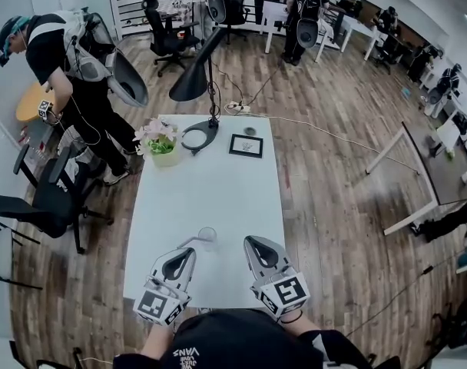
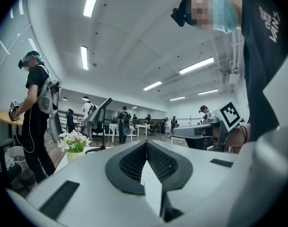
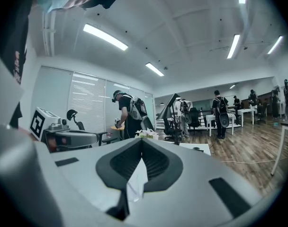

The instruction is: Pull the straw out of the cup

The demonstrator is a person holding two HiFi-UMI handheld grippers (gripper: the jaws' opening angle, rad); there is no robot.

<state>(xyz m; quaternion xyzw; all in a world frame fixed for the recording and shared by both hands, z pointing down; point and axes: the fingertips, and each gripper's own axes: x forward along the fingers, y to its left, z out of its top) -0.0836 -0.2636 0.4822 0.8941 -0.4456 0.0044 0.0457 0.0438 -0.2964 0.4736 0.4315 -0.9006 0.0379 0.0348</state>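
Since both grippers are pressed shut on nothing, I need to open them before anything else. The left gripper [image 1: 189,252] sits just near-left of the cup [image 1: 207,237] and the right gripper [image 1: 250,241] is off to its right, neither touching it. The cup stands between them, near the edge of the table [image 1: 218,167] closest to me. The straw [image 1: 189,243] leans out over the rim toward the left gripper. My plan: one gripper steadies the cup low on the wall with a light squeeze only. The other pinches the straw above the rim and draws along the straw's own lean, not straight up, so it doesn't lever the cup over. The cup is clear, round, thin-walled and looks light. I'd expect it to slide on the smooth matte white table and dent if clamped hard. The straw is a thin pale tube, tiny in the head view, easy to crush or miss. The pads [image 2: 130,162] are dark and ribbed, so bite should be decent. I can't tell whether the cup holds liquid.
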